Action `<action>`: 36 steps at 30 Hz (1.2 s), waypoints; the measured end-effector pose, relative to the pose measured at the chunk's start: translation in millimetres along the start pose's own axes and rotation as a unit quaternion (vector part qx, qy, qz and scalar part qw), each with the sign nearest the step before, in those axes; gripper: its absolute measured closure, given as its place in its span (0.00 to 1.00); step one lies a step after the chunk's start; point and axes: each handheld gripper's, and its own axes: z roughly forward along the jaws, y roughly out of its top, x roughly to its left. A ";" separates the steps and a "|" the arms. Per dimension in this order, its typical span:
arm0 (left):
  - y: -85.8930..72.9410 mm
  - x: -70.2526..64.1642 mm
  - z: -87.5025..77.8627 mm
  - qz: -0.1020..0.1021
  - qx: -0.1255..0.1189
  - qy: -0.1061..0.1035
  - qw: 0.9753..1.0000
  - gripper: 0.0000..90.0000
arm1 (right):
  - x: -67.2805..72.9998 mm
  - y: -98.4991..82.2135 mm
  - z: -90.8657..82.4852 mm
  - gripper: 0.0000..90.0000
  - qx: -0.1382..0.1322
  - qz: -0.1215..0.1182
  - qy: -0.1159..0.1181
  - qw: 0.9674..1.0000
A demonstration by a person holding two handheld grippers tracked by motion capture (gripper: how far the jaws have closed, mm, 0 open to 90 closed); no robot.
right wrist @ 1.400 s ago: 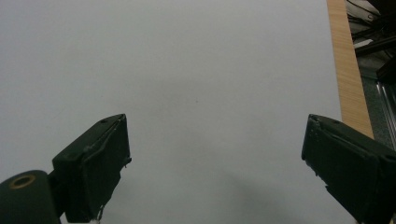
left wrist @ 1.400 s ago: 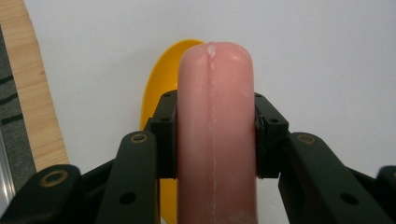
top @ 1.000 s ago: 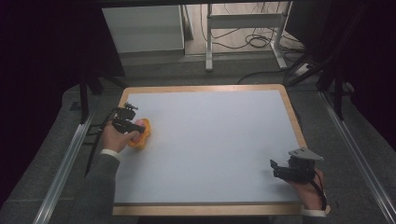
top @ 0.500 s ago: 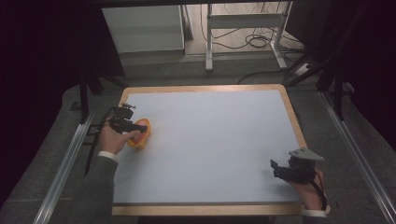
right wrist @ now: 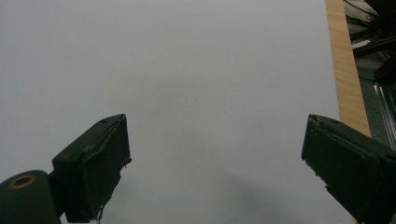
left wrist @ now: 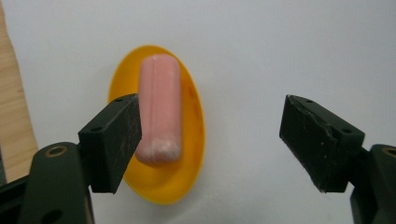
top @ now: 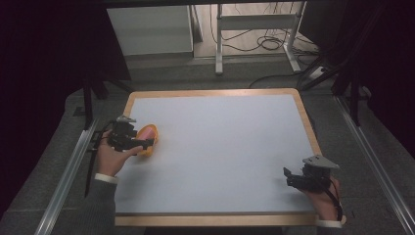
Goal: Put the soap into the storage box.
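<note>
Left gripper view: jaws held wide apart above a pink block.
The left gripper (left wrist: 210, 149) is offset; the pink block (left wrist: 159, 108) in the yellow dish (left wrist: 192, 140) lies left of centre, long axis up-frame. The right gripper (right wrist: 215, 172) is held apart, lower right in the high view.

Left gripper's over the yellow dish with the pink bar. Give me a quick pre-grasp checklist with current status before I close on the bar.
1. Left gripper jaws open: ok.
2. Pink bar lying in the yellow dish: ok.
3. Bar centred between the jaws: not ok; it sits by one jaw, off to the side.
4. Jaw height above the bar: cannot tell.
5. Right gripper open and far from the dish, near the table corner: ok.
</note>
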 end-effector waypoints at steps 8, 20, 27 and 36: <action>-29.7 -11.2 -1.0 0.006 -0.011 -0.018 1.000 0.24 | 1.0 0.6 -0.3 0.08 -0.001 -0.003 -0.001 1.000; -70.0 -18.7 -2.0 0.002 -0.015 -0.028 1.000 0.23 | 3.7 1.2 0.2 0.08 0.001 -0.005 -0.001 1.000; -89.3 -14.2 5.6 -0.015 -0.011 -0.031 0.999 0.23 | 6.5 2.6 -0.6 0.08 -0.004 -0.009 0.000 1.000; -91.1 -11.2 9.0 -0.013 -0.003 -0.032 0.999 0.23 | 10.7 6.3 -0.6 0.08 -0.012 -0.018 0.000 1.000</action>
